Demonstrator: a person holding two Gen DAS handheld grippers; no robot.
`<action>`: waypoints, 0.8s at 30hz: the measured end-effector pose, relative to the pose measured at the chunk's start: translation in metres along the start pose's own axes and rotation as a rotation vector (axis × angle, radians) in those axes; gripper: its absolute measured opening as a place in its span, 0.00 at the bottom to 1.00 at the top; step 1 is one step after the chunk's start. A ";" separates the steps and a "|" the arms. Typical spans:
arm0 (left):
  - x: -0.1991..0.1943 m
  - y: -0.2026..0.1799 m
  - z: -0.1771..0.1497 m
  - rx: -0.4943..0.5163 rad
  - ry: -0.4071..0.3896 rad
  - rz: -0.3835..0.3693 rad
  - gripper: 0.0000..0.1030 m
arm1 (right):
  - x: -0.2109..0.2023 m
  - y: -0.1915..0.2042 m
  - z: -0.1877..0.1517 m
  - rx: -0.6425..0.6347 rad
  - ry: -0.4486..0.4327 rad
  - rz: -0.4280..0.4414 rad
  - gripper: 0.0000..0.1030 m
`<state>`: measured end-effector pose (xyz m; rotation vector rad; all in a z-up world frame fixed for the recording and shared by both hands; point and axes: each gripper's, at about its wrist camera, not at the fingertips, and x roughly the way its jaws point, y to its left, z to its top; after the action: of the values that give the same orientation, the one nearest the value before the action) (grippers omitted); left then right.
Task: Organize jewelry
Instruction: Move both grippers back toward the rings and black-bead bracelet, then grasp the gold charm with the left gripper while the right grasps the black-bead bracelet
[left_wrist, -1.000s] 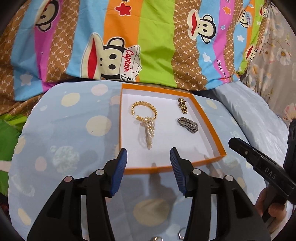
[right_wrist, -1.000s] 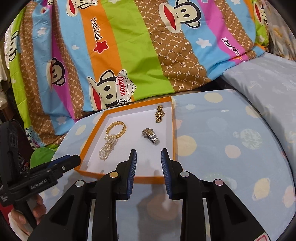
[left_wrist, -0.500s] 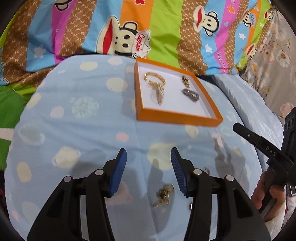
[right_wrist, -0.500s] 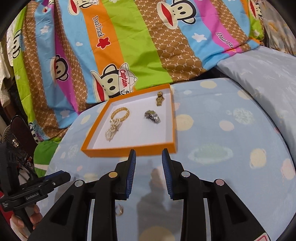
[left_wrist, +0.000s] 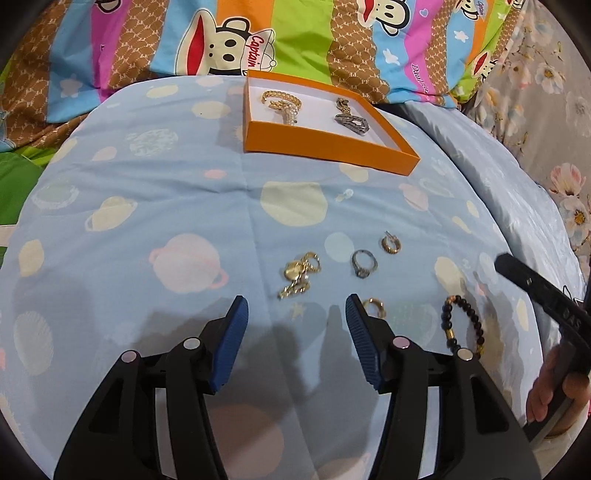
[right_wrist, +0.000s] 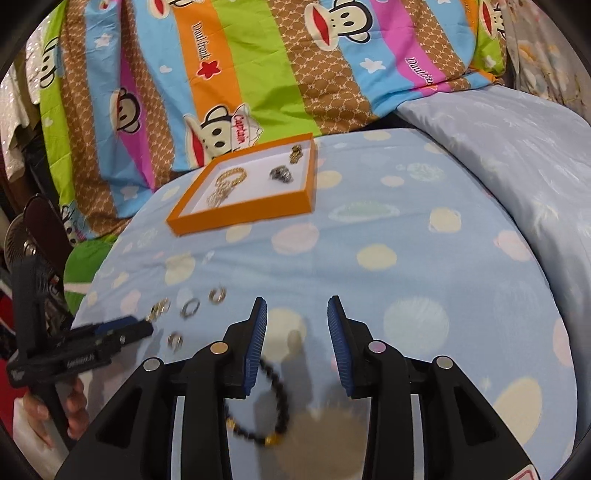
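Both grippers had pulled back from the box (left_wrist: 325, 142), so loose rings (left_wrist: 364, 262) and a bead bracelet (left_wrist: 461, 325) showed up nearer than it. Left gripper (left_wrist: 297, 347) and right gripper (right_wrist: 295, 347) were spread wide, empty.

bedsheet (left_wrist: 147, 206): matt woven cloth, printed with pale planets
tray (left_wrist: 325, 146): matt orange card walls, white paper floor
rings (left_wrist: 364, 263): shiny metal, silver and gold
bracelet (left_wrist: 466, 325): glossy dark beads, gold accents
left gripper (left_wrist: 296, 325) pads (left_wrist: 232, 332): ribbed blue rubber on black plastic
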<state>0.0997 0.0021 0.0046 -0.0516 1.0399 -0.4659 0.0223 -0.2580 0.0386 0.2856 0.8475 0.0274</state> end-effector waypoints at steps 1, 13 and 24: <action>-0.001 0.000 -0.002 0.001 -0.002 0.006 0.51 | -0.002 0.003 -0.004 -0.011 0.007 -0.005 0.33; -0.018 -0.002 -0.024 -0.018 -0.010 0.029 0.53 | 0.014 0.028 -0.035 -0.108 0.070 -0.073 0.33; -0.013 0.002 -0.014 -0.027 -0.037 0.059 0.56 | 0.021 0.027 -0.042 -0.105 0.055 -0.098 0.07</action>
<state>0.0834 0.0116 0.0071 -0.0527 1.0087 -0.3960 0.0072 -0.2196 0.0042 0.1445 0.9108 -0.0120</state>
